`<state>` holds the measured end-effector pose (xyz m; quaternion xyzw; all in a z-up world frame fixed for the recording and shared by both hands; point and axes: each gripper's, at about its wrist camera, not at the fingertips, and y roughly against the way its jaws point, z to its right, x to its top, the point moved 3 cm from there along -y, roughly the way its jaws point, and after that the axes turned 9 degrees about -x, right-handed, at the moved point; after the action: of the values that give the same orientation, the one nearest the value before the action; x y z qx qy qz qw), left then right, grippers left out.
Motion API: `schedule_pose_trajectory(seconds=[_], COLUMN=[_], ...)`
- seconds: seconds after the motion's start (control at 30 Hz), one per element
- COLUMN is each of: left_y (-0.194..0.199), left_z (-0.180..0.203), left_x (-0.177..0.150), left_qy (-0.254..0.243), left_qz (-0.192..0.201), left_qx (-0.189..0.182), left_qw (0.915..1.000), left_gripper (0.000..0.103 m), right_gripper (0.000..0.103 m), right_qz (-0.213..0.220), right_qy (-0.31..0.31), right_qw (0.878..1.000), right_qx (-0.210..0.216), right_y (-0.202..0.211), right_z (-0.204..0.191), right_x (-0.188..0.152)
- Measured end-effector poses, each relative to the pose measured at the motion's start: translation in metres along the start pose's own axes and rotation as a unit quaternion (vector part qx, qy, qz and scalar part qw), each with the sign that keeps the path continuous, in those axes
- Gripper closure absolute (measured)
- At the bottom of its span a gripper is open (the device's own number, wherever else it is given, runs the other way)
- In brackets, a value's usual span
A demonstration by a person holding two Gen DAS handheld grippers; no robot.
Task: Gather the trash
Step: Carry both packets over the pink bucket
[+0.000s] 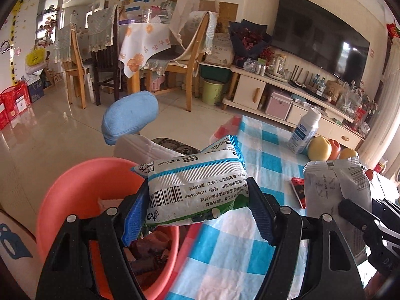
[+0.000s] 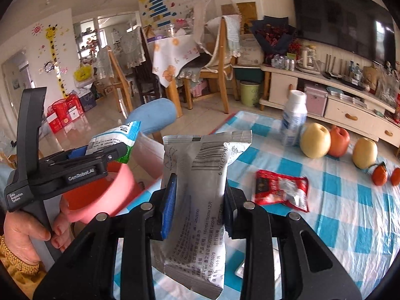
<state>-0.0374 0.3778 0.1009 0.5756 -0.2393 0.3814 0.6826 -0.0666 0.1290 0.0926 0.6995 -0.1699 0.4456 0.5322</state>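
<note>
My left gripper (image 1: 197,192) is shut on a white, blue and green wipes packet (image 1: 195,175), held crosswise just right of a pink basin (image 1: 75,190) that holds several dark wrappers. My right gripper (image 2: 200,190) is shut on a grey foil packet (image 2: 200,165) standing upright between its pads, over the table's near left corner. In the right wrist view the left gripper (image 2: 105,150) hangs over the basin (image 2: 107,195) with its packet (image 2: 117,135), a hand on its handle. A crumpled red wrapper (image 2: 282,190) lies on the blue-checked tablecloth (image 2: 337,225).
A white bottle (image 2: 293,120) stands at the table's far edge beside two pears (image 2: 315,140), an apple (image 2: 338,138) and small oranges (image 2: 380,173). A blue-cushioned stool (image 1: 130,117) sits beyond the basin. Dining chairs, a green bin (image 1: 212,91) and a TV cabinet line the back.
</note>
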Motion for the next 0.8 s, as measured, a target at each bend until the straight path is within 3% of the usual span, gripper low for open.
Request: schedule_pose_trajectory(seconds=[0.4, 0.8], left_y=[0.012, 0.022], left_z=[-0.074, -0.118], left_x=[0.008, 0.007], left_qy=[0.07, 0.125], left_qz=[0.01, 0.017], left_qx=[0.055, 0.073], left_qw=[0.996, 0.9894], left_gripper=[0.029, 0.029], right_gripper=[0.069, 0.069], right_qz=[-0.008, -0.023], right_qy=[0.052, 0.091], right_qw=[0.998, 0.993], right_qx=[0.043, 0.076], right_y=[-0.027, -0.056], right_z=[-0.083, -0.152], right_x=[0.022, 0.031])
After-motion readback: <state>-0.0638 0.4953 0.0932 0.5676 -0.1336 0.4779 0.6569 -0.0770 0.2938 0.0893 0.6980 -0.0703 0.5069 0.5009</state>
